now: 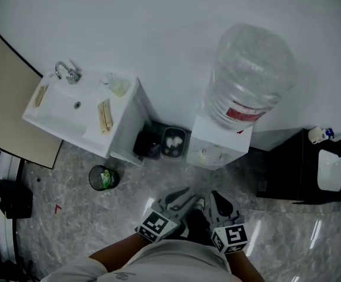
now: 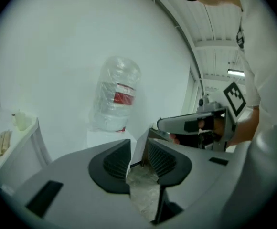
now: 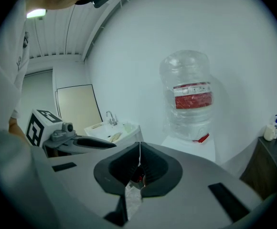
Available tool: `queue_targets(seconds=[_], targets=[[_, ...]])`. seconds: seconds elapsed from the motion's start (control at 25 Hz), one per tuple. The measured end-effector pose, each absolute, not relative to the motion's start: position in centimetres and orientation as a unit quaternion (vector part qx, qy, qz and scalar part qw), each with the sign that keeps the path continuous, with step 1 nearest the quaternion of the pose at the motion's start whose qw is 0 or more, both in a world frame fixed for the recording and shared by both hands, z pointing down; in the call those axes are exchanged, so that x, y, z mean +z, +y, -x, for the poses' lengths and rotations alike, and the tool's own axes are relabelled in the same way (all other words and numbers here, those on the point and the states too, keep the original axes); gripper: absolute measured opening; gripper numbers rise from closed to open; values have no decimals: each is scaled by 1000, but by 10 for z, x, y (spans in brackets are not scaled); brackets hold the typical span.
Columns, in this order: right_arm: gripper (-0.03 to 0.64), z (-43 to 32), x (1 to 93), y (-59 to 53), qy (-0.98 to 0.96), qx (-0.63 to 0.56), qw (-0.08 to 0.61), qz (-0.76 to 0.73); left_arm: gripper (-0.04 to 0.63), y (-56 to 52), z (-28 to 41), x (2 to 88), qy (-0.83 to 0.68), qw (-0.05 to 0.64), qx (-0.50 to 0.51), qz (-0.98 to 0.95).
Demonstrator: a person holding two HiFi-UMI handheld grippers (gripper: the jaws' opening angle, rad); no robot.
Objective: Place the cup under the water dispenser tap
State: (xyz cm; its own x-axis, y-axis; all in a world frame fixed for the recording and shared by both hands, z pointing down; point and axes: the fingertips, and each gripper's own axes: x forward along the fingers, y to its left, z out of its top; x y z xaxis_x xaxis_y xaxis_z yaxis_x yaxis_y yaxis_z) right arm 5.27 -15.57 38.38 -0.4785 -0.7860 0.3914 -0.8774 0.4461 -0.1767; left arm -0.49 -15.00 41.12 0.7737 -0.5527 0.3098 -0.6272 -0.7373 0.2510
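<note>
Down at the bottom of the head view, close against my body, I hold both tools side by side above the grey marbled floor [image 1: 70, 222]. My left hand-held gripper [image 1: 181, 197] shows only a narrow gap between its ribbed black pads in its own view [image 2: 139, 147], with nothing in that gap. My right hand-held gripper [image 1: 217, 200] has its pads pressed together along a thin line [image 3: 139, 149], gripping nothing.

Ahead of me the white water dispenser [image 1: 220, 141] stands against the wall, carrying a big clear bottle [image 1: 250, 78] with a red label. Its tap area on the front is too small for me to read.

What looks like the cup [image 1: 117, 86], pale and translucent, stands upright on the back right corner of the white sink [image 1: 59, 107], well apart from the dispenser and from both grippers. The left gripper view shows it there too [image 2: 20, 120]. A chrome faucet [image 1: 67, 71] sits at the sink's rear.

Between the sink and the dispenser two small bins rest on the floor: a dark bin [image 1: 148, 144] and a grey bin [image 1: 173, 143] with white scraps inside. A round basket [image 1: 103, 178] with something green in it stands in front of the sink. To the dispenser's right is a black cabinet [image 1: 291, 169] serving as a counter, with a pump bottle [image 1: 318, 134] on top.
</note>
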Motion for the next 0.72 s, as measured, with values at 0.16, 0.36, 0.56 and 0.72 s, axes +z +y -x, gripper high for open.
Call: queue_targets(seconds=[0.16,0.36,0.56,0.72], targets=[[17,-41,364,-152,-842,174,108,-499,19,-148,13,374,-334,169,92,-923],[17,-28,338,-149,-849,152,97,-497,5,-147,13,350,-335,180,89,-920],[17,-30,329,-148,-849,134,108,-500,5,-148,10,340,-334,180,86,-921],[17,-26,326,-148,-851,125,114,-497,5,-149,10,337,-336,176,83,-922]])
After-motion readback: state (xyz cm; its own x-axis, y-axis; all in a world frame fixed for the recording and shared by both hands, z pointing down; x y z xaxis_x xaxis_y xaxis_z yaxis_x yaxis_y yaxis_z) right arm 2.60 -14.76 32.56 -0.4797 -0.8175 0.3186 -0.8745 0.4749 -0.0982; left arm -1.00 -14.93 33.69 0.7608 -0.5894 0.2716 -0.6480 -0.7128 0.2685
